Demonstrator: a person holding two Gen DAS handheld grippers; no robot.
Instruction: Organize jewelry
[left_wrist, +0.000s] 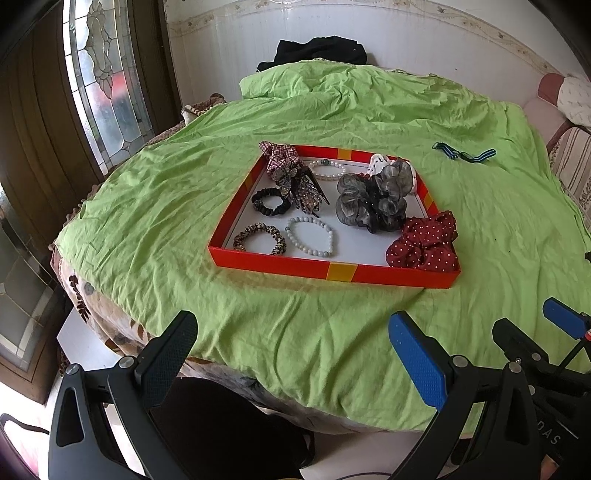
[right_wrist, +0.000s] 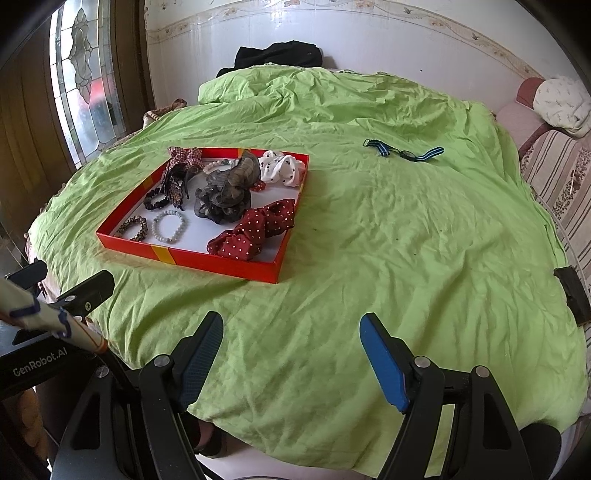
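Nearly everything sits inside the red tray (right_wrist: 225, 267); only the striped band (right_wrist: 404, 151) lies well beyond it, off its far right corner. My left gripper (left_wrist: 291, 354) and right gripper (right_wrist: 291, 354) hover spread, empty

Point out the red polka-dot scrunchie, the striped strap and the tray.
red polka-dot scrunchie (left_wrist: 424, 240), left wrist view, on its middle folds.
striped strap (right_wrist: 404, 152), right wrist view, mid-length.
tray (right_wrist: 221, 264), right wrist view, on its near wall.

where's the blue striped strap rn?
The blue striped strap lies outside the red tray, on the green sheet beyond and to the tray's right in both wrist views, toward the far right side, untouched by either gripper.
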